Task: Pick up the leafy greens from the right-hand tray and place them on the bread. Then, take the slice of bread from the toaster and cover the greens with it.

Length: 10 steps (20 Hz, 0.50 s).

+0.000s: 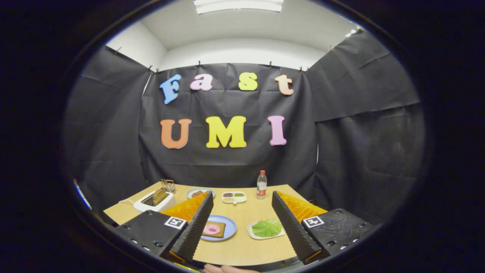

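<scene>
My gripper (242, 212) is open, held above the near part of a wooden table (242, 250), with nothing between its fingers. Between the fingers and lower down lies a blue plate (229, 228) carrying a brown slice of bread (221, 229) with a pink round slice on top. To its right, close to the right finger, a small white tray (253, 232) holds the leafy greens (267, 227). Beyond the left finger stands a white toaster (153, 203) with a slice of bread (159, 196) sticking up out of its slot.
Further back on the table sit a light plate with dark food (197, 193), a white divided dish of sauces (233, 196) and a plastic bottle with a red cap (261, 185). A small metal rack (168, 185) stands behind the toaster. A person's fingers (223, 269) show at the near table edge.
</scene>
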Each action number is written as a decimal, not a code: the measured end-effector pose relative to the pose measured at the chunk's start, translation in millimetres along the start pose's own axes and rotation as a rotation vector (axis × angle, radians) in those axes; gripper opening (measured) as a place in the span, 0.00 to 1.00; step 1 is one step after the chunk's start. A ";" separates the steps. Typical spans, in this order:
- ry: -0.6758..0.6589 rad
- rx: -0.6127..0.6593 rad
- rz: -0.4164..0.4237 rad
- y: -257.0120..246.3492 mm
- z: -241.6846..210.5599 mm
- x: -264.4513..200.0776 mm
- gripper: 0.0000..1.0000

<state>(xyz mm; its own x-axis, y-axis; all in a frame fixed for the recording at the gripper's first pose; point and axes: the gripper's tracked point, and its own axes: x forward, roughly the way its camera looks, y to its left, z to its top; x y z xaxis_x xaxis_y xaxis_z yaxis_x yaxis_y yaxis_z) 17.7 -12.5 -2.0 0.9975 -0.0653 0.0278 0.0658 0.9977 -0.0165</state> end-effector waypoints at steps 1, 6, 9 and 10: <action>-0.005 -0.003 -0.002 0.0 1.0 1.2 0.96; -0.009 -0.004 -0.004 -4.7 1.5 17.1 0.95; 0.015 -0.012 -0.037 -19.1 -5.2 32.9 0.96; 0.022 -0.008 -0.047 -25.1 -7.3 38.2 0.96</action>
<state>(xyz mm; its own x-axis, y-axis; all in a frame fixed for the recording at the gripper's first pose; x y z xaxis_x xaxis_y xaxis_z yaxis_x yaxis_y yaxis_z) 54.4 -40.2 -7.8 0.9936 -0.1126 0.0070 0.1128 0.9933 -0.0241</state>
